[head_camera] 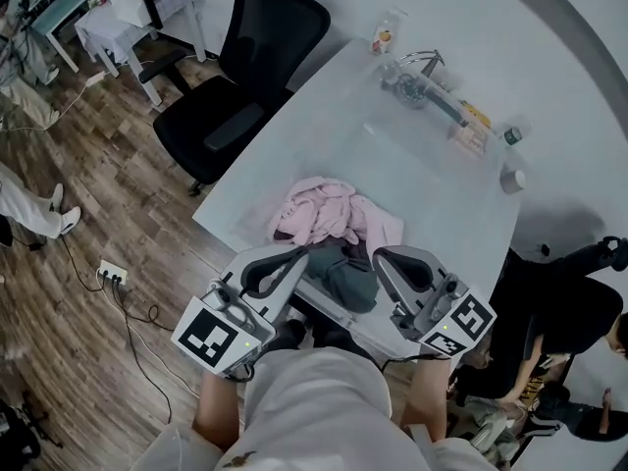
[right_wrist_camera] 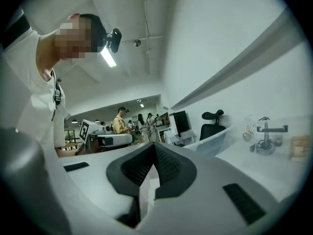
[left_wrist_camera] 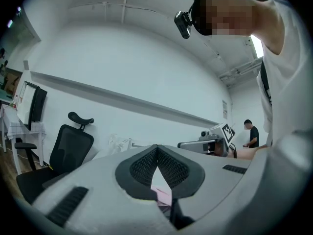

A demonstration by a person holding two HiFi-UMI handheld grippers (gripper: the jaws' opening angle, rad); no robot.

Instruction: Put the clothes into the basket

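Note:
A pink garment (head_camera: 329, 212) lies crumpled on the near end of the white table (head_camera: 432, 194), and a dark grey garment (head_camera: 348, 283) lies just in front of it at the table's near edge. No basket is in view. My left gripper (head_camera: 299, 255) and right gripper (head_camera: 381, 255) are held up close to my chest, above the dark garment, both pointing level. The left gripper (left_wrist_camera: 157, 148) has its tips together and holds nothing; a bit of pink cloth (left_wrist_camera: 163, 194) shows below, behind the pads. The right gripper (right_wrist_camera: 154, 146) is likewise shut and empty.
A black office chair (head_camera: 245, 77) stands at the table's left side. A bottle (head_camera: 385, 35), a metal stand with clutter (head_camera: 432, 91) and a small roll (head_camera: 511, 179) sit at the far end. A power strip (head_camera: 112, 275) lies on the wooden floor. People stand to the right.

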